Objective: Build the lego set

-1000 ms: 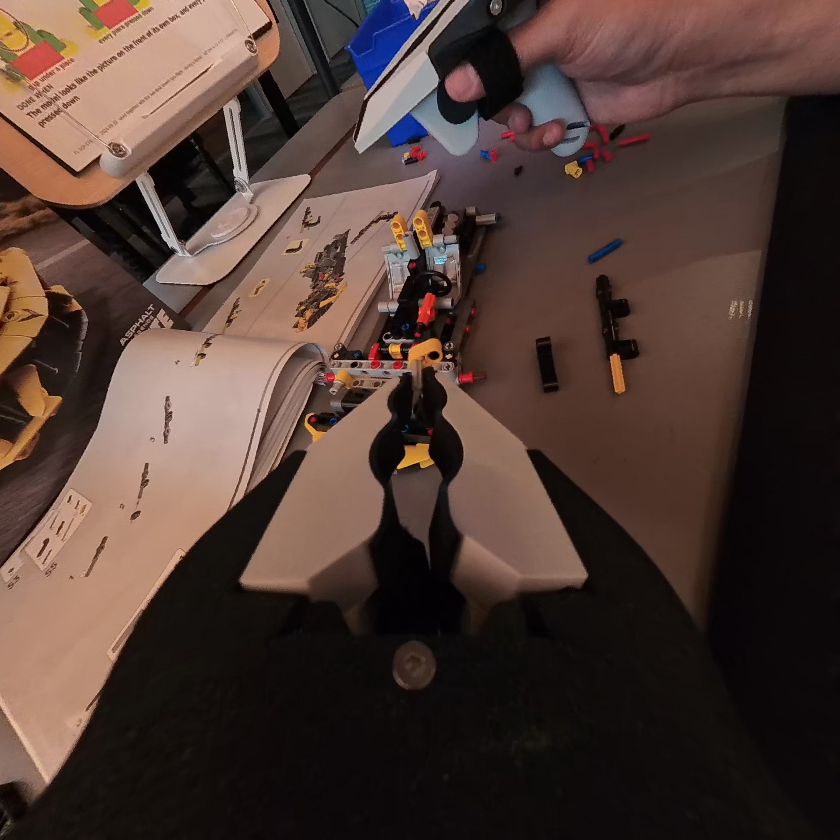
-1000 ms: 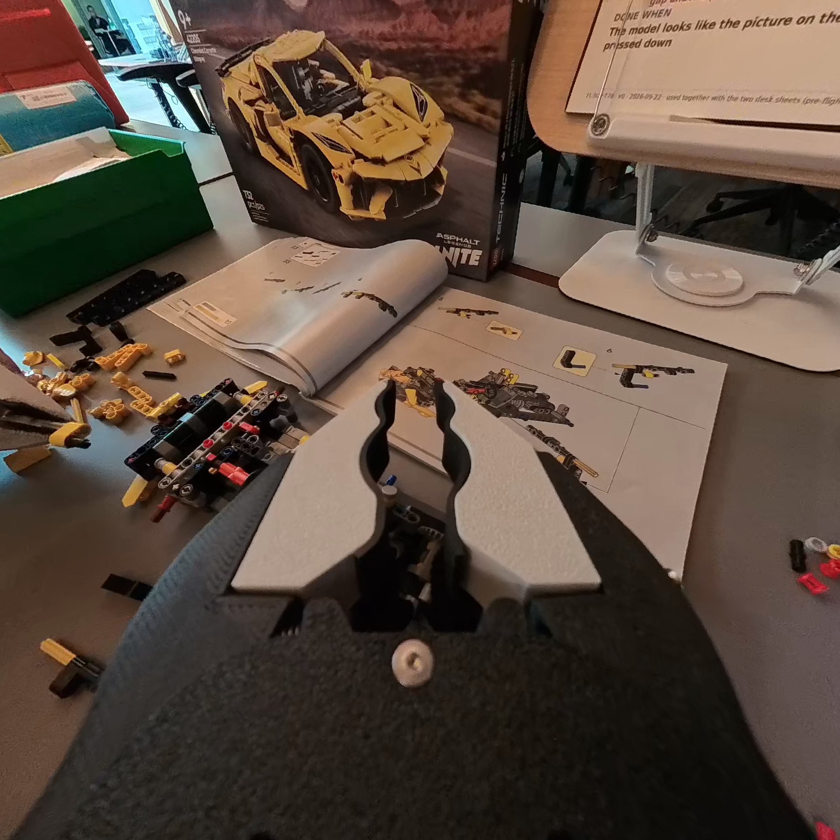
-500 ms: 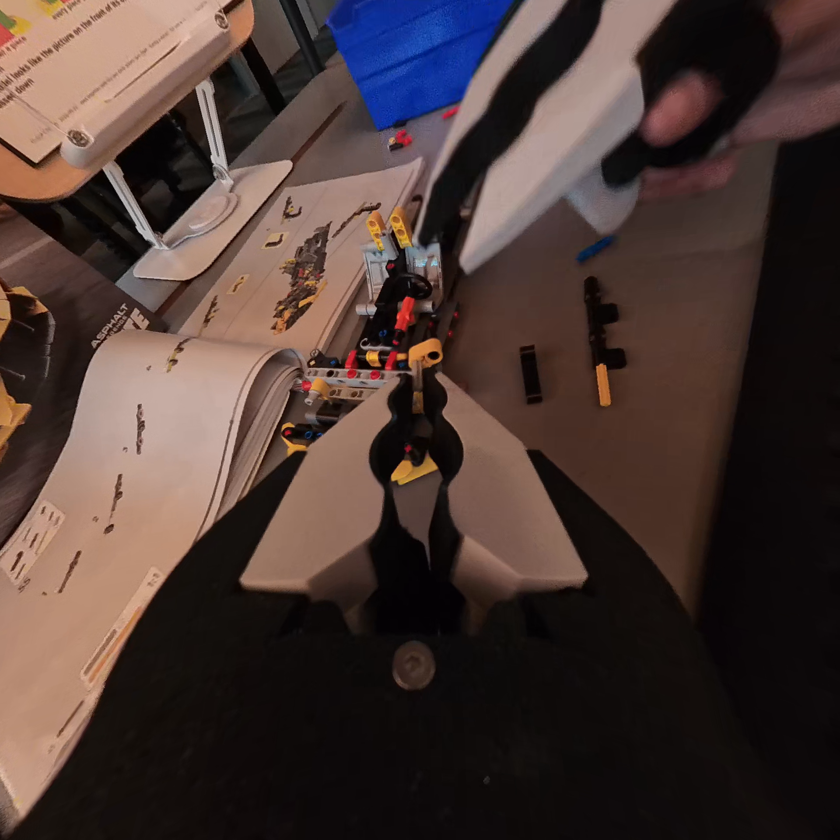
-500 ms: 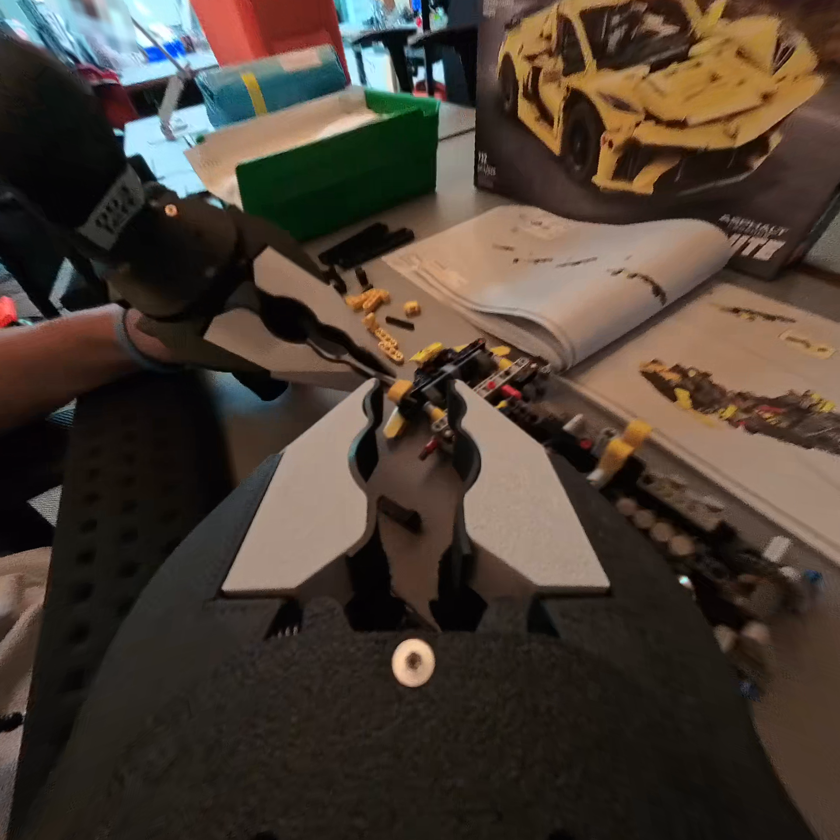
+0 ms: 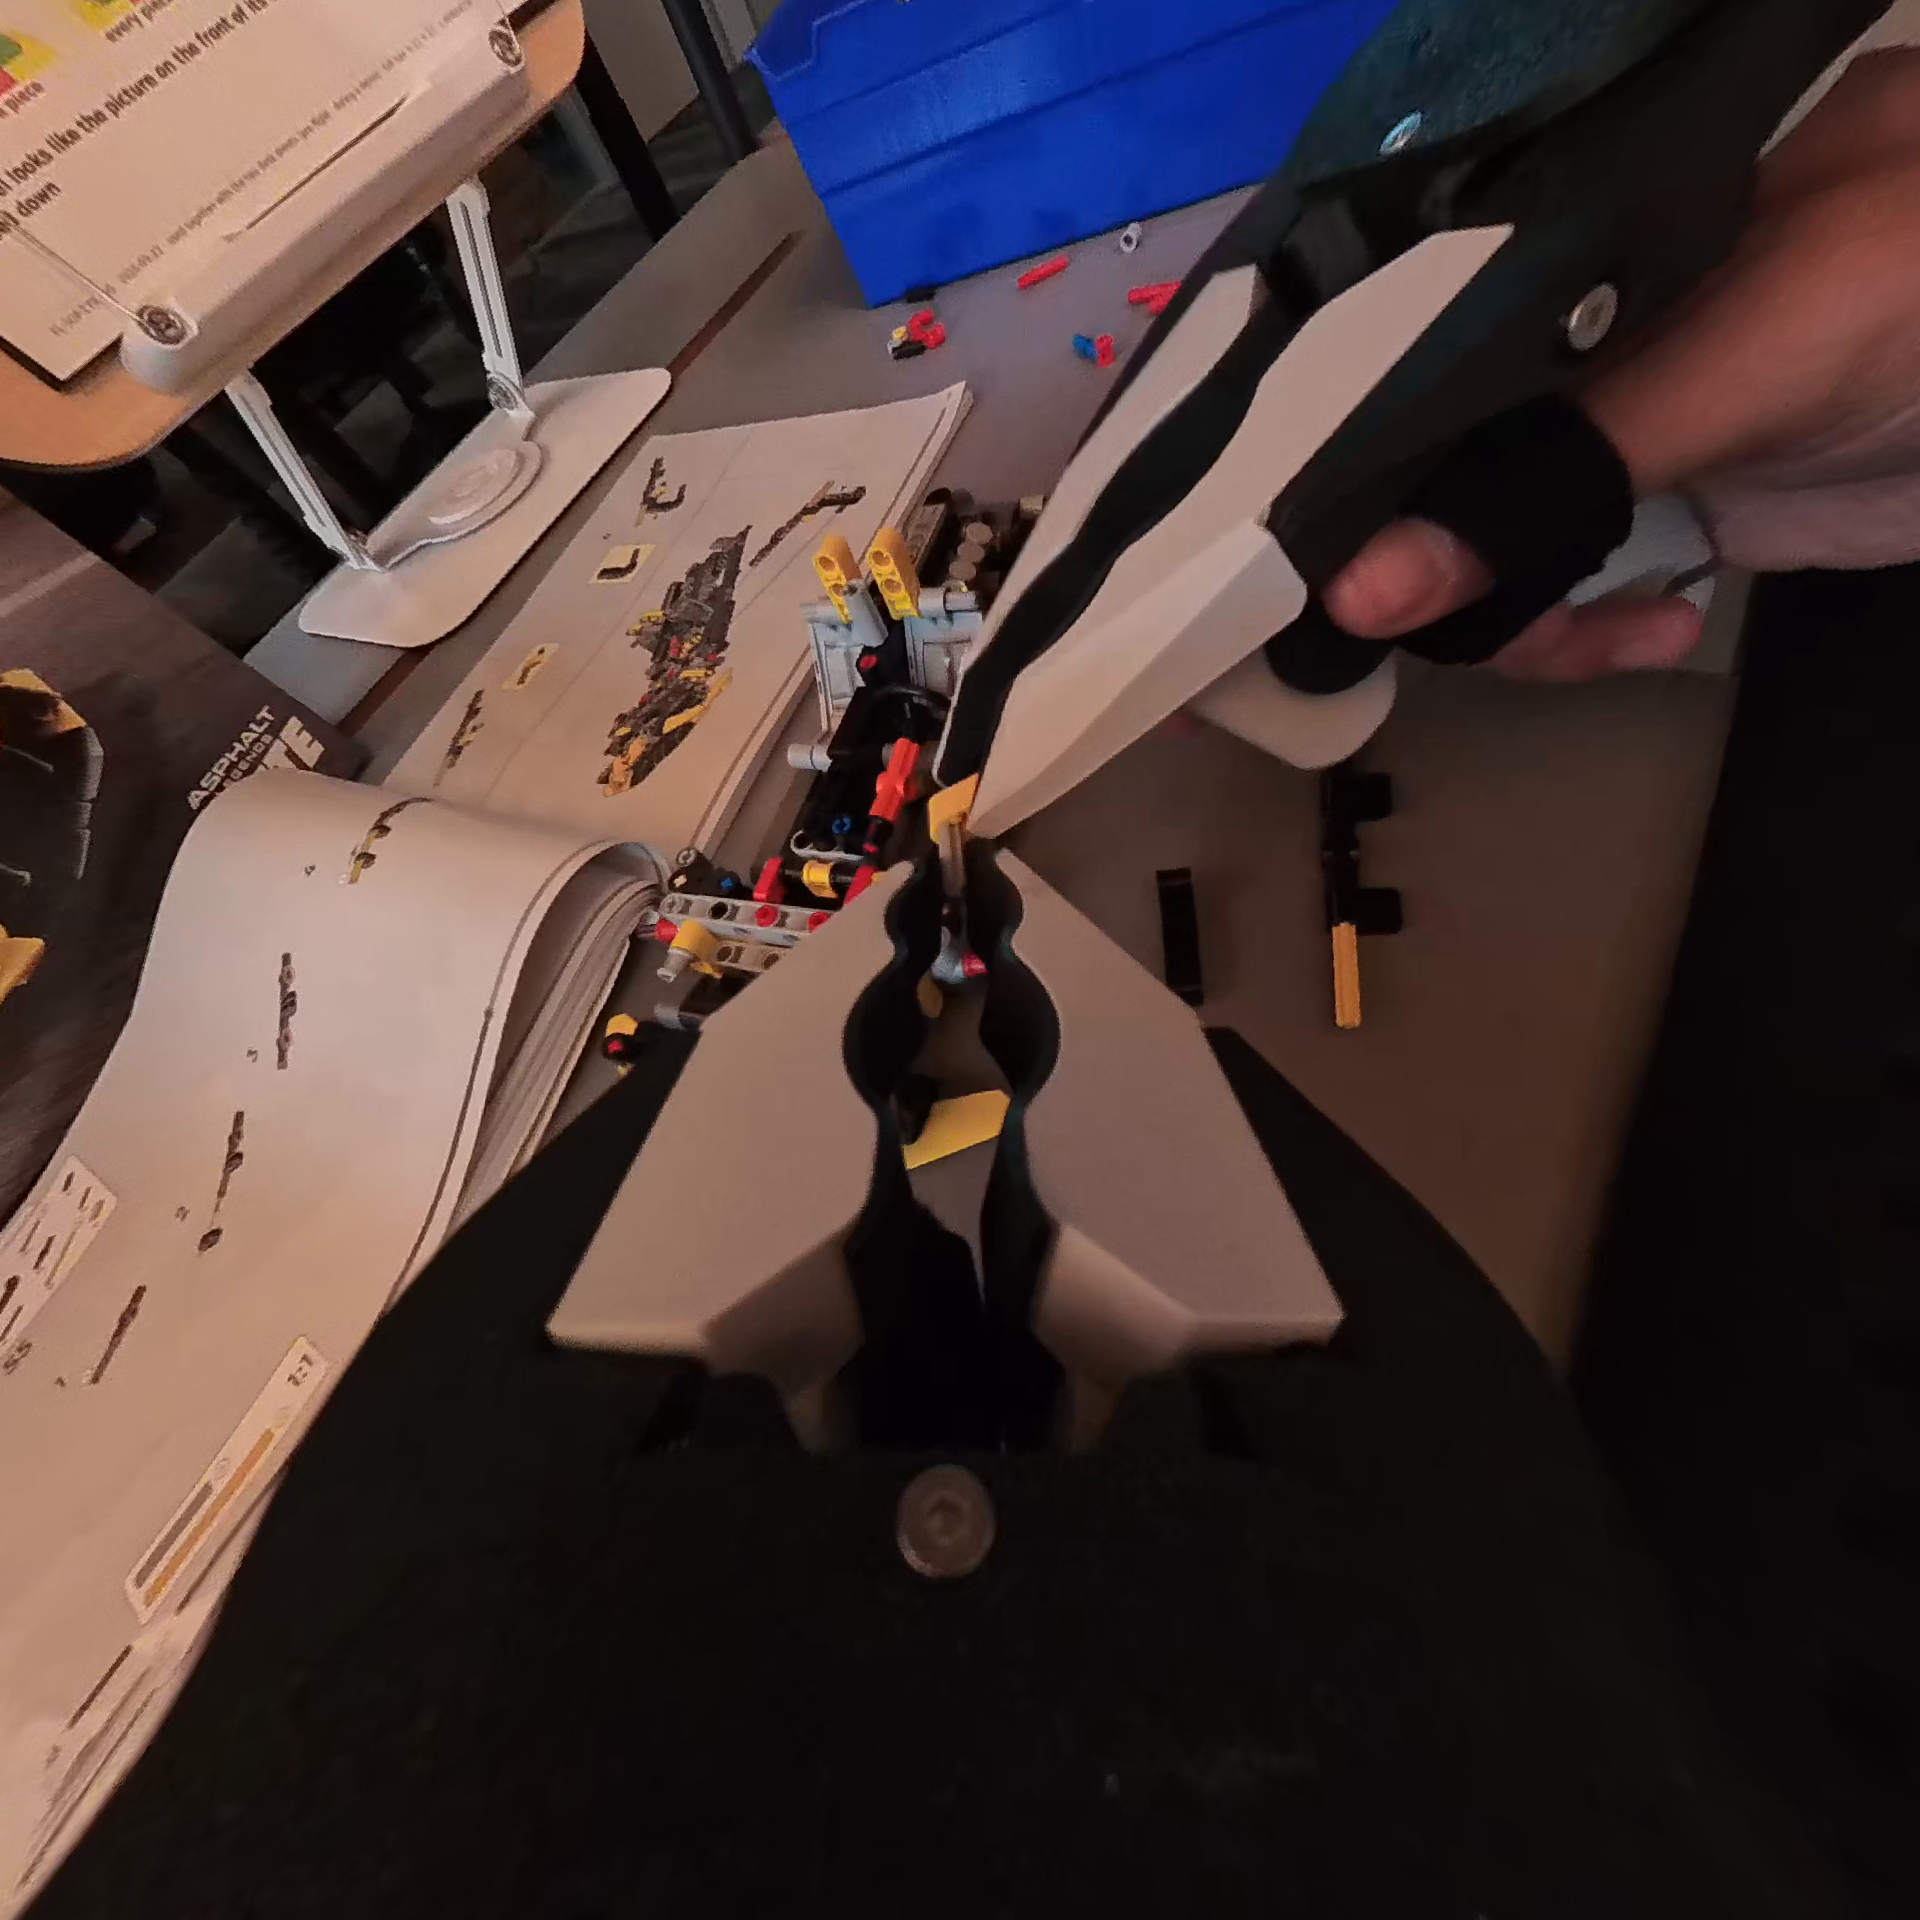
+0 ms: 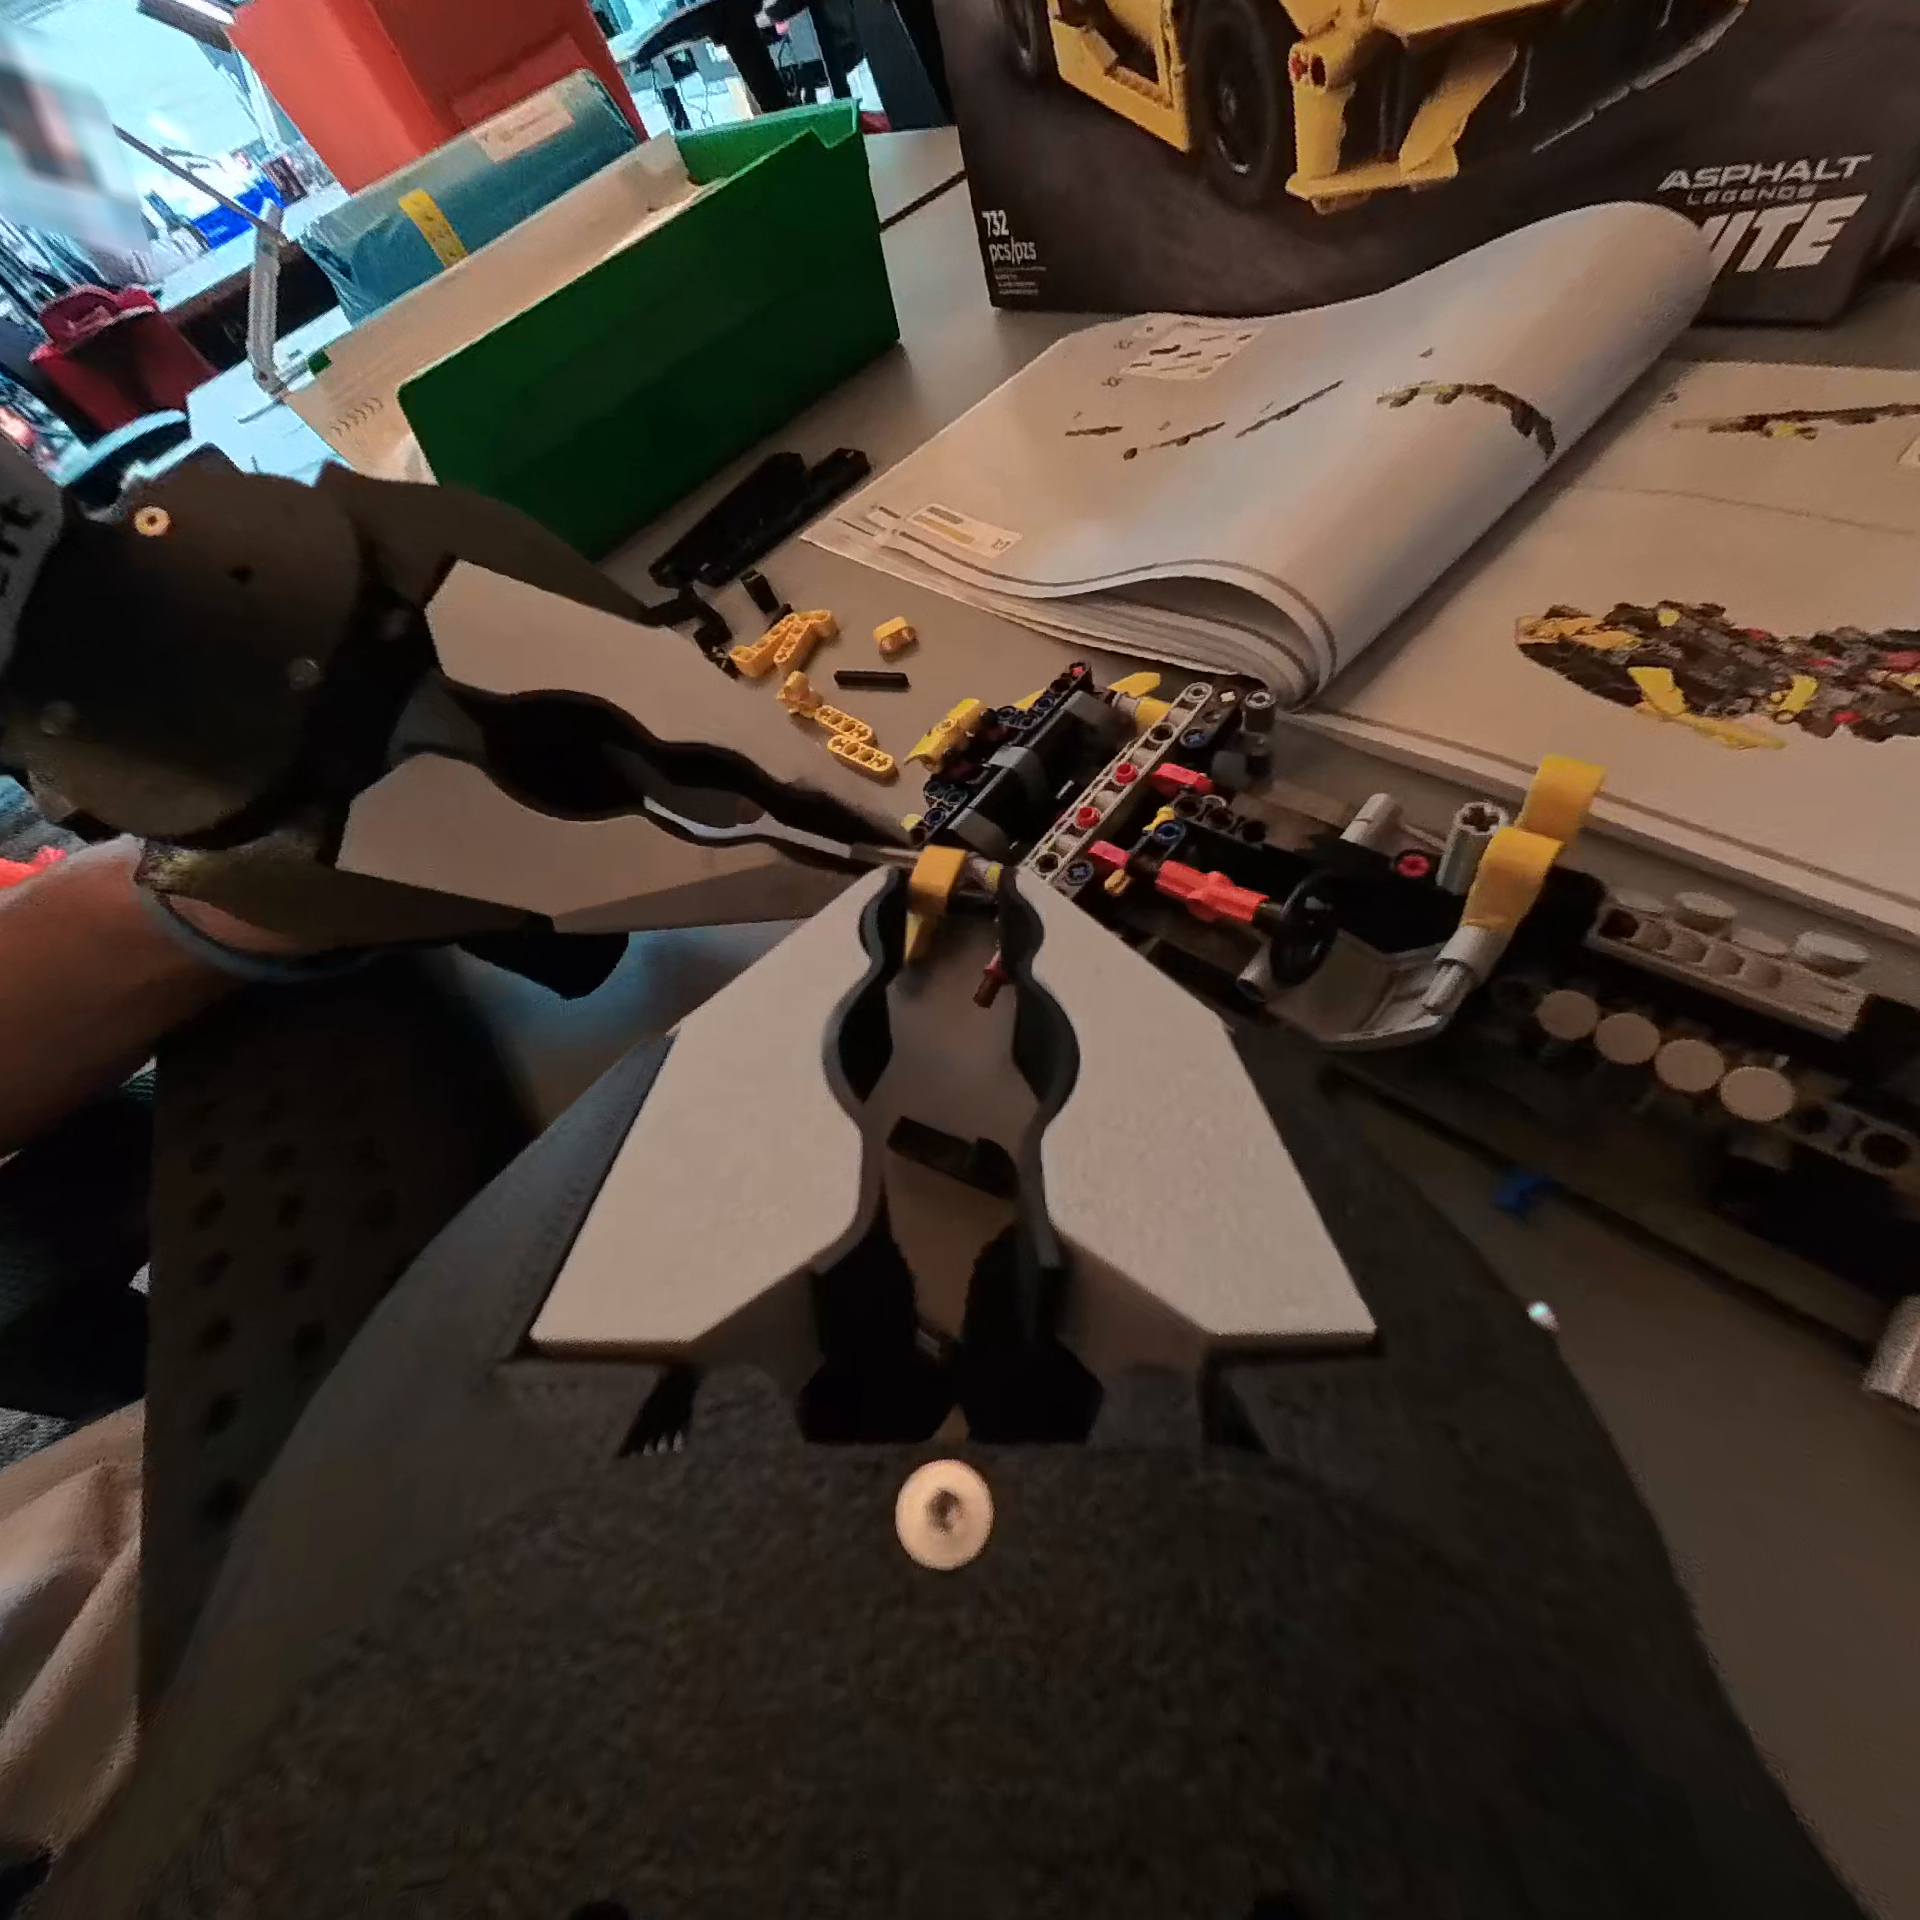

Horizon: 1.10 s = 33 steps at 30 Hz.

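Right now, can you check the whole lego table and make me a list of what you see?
Surface: grey table, mostly bare at the right.
Job's things: half-built lego chassis; open instruction booklet.
Clutter: loose yellow pieces; black-and-yellow subassembly.
Grippers: left hand-held gripper shut on a grey axle; right hand-held gripper at the yellow connector, grip unclear.
Cables: nothing seen.
Surroundings: green bin, blue bin, set box, document stand.

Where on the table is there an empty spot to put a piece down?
Bare table lies right of the half-built model, past the black-and-yellow piece. It is crowded between the model and the green bin, where yellow pieces lie, and near the blue bin.
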Each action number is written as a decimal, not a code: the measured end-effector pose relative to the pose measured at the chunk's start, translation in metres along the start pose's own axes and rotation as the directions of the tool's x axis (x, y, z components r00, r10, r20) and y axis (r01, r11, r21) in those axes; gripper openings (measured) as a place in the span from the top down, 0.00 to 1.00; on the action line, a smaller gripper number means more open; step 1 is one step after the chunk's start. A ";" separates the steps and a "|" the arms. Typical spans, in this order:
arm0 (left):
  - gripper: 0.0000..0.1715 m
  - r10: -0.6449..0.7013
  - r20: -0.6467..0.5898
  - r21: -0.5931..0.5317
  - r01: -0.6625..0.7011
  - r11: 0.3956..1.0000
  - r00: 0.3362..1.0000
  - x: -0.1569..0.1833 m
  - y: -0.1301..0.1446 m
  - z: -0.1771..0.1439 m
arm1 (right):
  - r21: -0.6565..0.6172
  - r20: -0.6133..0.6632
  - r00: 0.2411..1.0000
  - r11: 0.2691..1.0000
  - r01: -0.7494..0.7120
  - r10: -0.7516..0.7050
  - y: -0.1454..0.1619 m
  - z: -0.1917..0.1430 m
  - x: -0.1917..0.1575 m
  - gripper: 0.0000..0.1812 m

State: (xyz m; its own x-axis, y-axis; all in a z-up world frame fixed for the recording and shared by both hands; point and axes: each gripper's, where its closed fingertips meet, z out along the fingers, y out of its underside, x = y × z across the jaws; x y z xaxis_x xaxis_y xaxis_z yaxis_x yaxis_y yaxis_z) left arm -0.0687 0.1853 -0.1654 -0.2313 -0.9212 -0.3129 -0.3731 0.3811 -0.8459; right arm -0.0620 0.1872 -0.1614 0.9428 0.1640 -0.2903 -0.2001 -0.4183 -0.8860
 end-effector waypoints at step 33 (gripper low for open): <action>0.99 0.486 0.044 -0.255 -0.460 0.851 0.873 0.050 0.005 0.017 | -0.210 -0.230 0.970 0.969 -0.131 0.081 0.067 -0.089 0.018 0.91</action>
State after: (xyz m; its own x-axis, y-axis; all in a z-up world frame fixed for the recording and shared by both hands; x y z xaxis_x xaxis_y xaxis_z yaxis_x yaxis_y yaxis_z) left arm -0.0670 0.1395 -0.1924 -0.3434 -0.6227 -0.7031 -0.4397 0.7681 -0.4655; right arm -0.0351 0.0823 -0.1933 0.9595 -0.0803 -0.2700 -0.2610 -0.6145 -0.7445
